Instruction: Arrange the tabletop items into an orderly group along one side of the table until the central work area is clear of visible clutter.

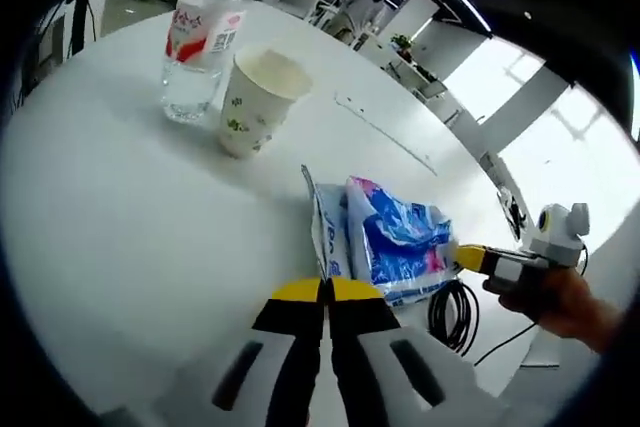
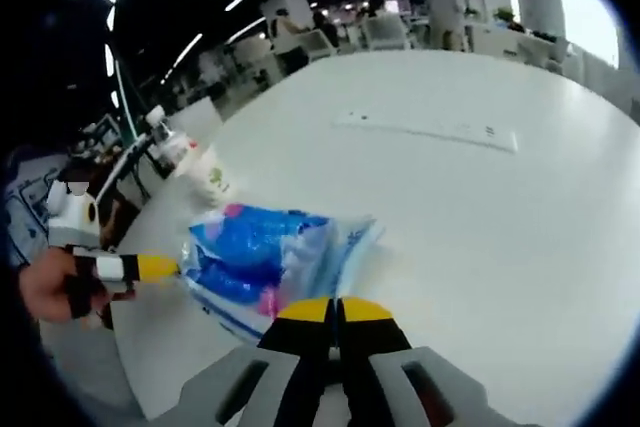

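Both my tongs, left point(image 1: 327, 292) and right point(image 2: 336, 309), are pinched on the floppy, slippery blue-and-white plastic packet point(image 1: 395, 237); its edges seem the safest grip.

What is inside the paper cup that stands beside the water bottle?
The paper cup stands upright and open next to the water bottle. The left gripper view shows its rim and part of a pale inner wall with nothing sticking out. The bottom is hidden, so whether it holds liquid cannot be told.
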Available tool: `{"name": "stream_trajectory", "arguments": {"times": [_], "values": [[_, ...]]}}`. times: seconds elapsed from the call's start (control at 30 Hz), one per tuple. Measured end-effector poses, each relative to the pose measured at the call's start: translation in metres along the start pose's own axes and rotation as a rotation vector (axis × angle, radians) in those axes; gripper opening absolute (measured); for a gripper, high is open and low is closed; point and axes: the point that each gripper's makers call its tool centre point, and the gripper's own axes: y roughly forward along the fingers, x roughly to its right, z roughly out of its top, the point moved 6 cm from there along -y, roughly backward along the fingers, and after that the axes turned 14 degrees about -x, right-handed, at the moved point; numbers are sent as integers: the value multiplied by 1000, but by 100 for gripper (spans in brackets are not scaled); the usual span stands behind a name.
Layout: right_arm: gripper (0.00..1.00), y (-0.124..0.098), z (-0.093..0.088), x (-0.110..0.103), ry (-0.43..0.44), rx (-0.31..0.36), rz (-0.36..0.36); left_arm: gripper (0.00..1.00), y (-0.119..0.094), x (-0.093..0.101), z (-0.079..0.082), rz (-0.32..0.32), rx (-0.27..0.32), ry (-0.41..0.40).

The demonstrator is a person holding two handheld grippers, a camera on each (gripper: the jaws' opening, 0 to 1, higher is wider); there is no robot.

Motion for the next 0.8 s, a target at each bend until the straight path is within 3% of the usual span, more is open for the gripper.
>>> {"name": "stream_trajectory", "arguments": {"times": [0.3,0.8], "values": [[0,0,-1,0,49,38,-12,0,14,-3,30,9,14,18],[0,20,22,-7,90,61,-8,0,21,-18,52,16,47,-62]]}}
